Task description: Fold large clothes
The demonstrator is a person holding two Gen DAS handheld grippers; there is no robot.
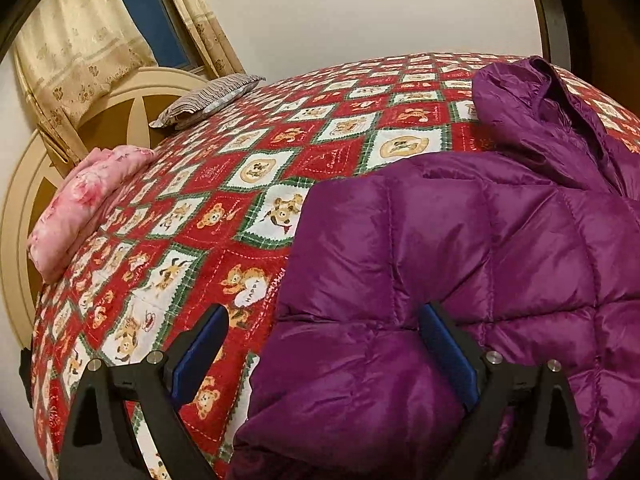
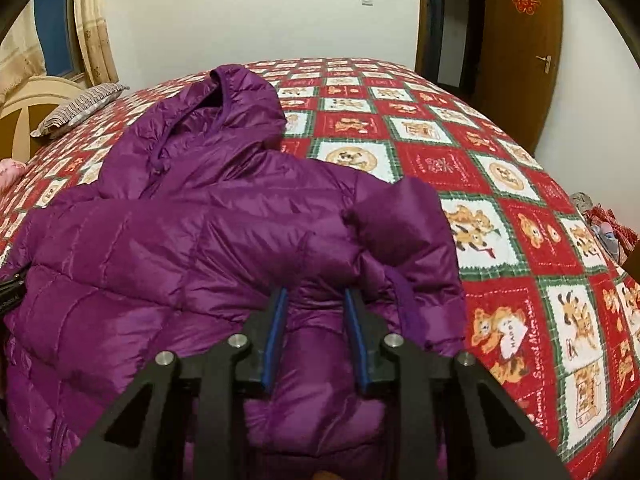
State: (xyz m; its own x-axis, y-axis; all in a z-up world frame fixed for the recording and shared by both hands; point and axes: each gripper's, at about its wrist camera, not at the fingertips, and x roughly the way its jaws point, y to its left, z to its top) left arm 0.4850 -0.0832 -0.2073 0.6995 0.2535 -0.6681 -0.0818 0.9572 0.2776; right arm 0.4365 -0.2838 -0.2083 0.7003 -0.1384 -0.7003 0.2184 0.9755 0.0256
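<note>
Presently, a purple quilted jacket (image 2: 200, 216) lies on the bed (image 2: 500, 184), hood toward the far wall, over a red patchwork bedspread. The left hand-held gripper (image 1: 324, 320) stands spread wide over the jacket's left edge, pads clear of the fabric. The right hand-held gripper (image 2: 316, 300) is narrowed, pinching a puffed fold of jacket between its blue pads (image 2: 280, 312). A pink bundle (image 1: 80, 200) sits by the headboard.

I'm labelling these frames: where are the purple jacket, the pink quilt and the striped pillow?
Jacket (image 2: 208, 240): right wrist view, on its quilted body.
Pink quilt (image 1: 80, 200): left wrist view, on its folded top.
Pillow (image 1: 208, 98): left wrist view, on its striped face.
</note>
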